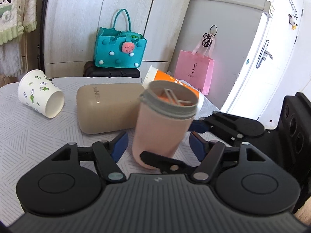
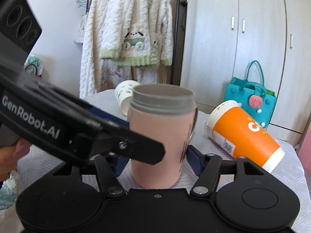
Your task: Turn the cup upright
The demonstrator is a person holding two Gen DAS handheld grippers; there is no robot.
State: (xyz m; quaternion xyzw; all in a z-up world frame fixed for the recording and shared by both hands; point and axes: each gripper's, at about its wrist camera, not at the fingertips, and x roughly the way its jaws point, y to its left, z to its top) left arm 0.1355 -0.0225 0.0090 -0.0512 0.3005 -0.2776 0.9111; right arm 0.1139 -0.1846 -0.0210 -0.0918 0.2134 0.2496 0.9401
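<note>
A pink cup (image 1: 161,134) with a grey threaded rim stands mouth up, slightly tilted, between both grippers on the table; it also shows in the right wrist view (image 2: 161,141). My left gripper (image 1: 158,145) is open, its blue pads (image 1: 119,143) apart from the cup's sides. My right gripper (image 2: 155,163) surrounds the cup's lower body, its pads close against it; one black finger of it crosses the cup's base in the left wrist view. An orange paper cup (image 2: 245,134) and a white leaf-print paper cup (image 1: 40,94) lie on their sides.
A beige case (image 1: 108,107) lies behind the pink cup on the grey patterned tablecloth (image 1: 29,136). A teal bag (image 1: 119,48) and a pink bag (image 1: 194,69) stand beyond the table's far edge, with wardrobes and a door behind.
</note>
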